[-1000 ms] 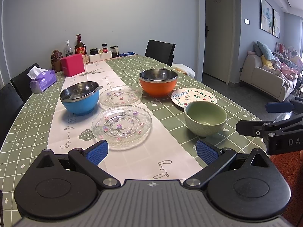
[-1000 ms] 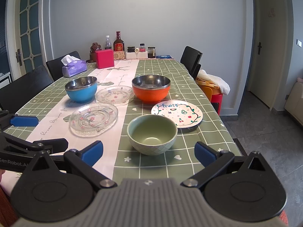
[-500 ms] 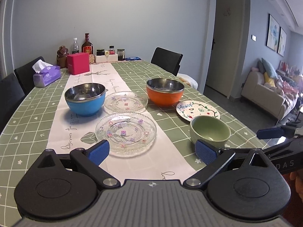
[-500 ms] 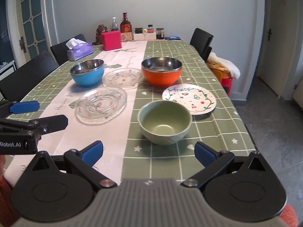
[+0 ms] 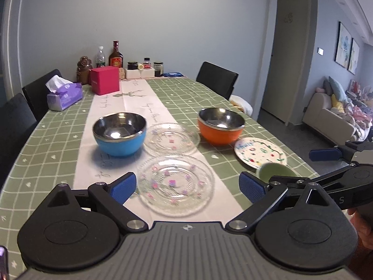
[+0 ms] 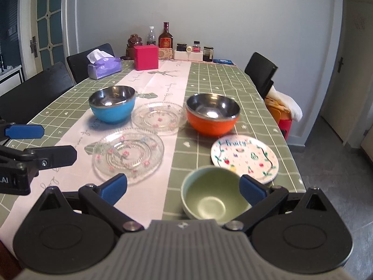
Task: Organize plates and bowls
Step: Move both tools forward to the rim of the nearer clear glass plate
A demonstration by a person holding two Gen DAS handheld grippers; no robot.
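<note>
On the tabletop, the green bowl sits at 6 o'clock just before the right tongs, with the fruit-print plate at its 1 o'clock, two glass plates at 10 o'clock, and the blue bowl and orange bowl beyond. Both the right tongs and the left tongs are spread wide and empty. Risk: the green bowl lies near the table edge, so an off-centre pinch on its rim could tip it or push it off.
</note>
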